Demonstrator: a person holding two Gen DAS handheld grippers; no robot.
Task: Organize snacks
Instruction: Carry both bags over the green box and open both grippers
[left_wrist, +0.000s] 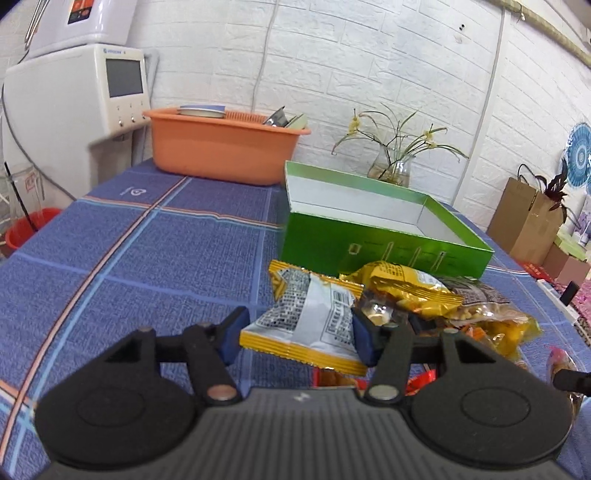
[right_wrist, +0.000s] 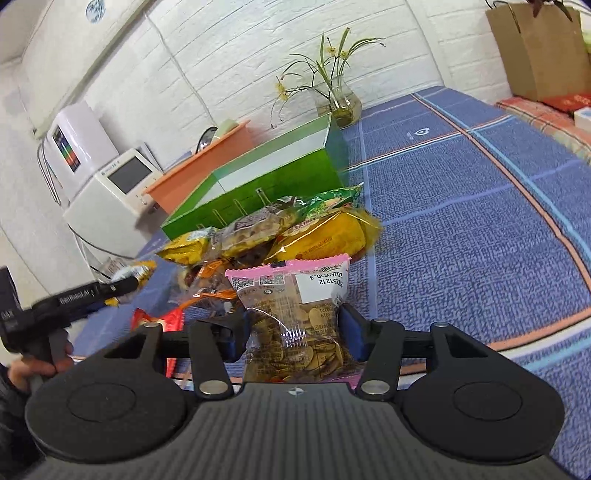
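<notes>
A pile of snack packets (left_wrist: 424, 295) lies on the blue checked tablecloth in front of an open green box (left_wrist: 376, 225) with a white inside. My left gripper (left_wrist: 299, 334) is shut on a yellow and silver packet (left_wrist: 310, 317) at the pile's left edge. My right gripper (right_wrist: 295, 332) is shut on a pink-topped clear packet of round crackers (right_wrist: 295, 317), on the near side of the pile (right_wrist: 288, 232). The green box (right_wrist: 258, 181) stands behind the pile in the right wrist view. The left gripper's body (right_wrist: 74, 299) shows at the left there.
An orange plastic basin (left_wrist: 221, 147) with dishes stands at the table's far left corner. A glass vase with a plant (left_wrist: 395, 162) stands behind the box. A white appliance (left_wrist: 74, 96) is beyond the table's left edge. Paper bags (left_wrist: 528, 218) stand to the right.
</notes>
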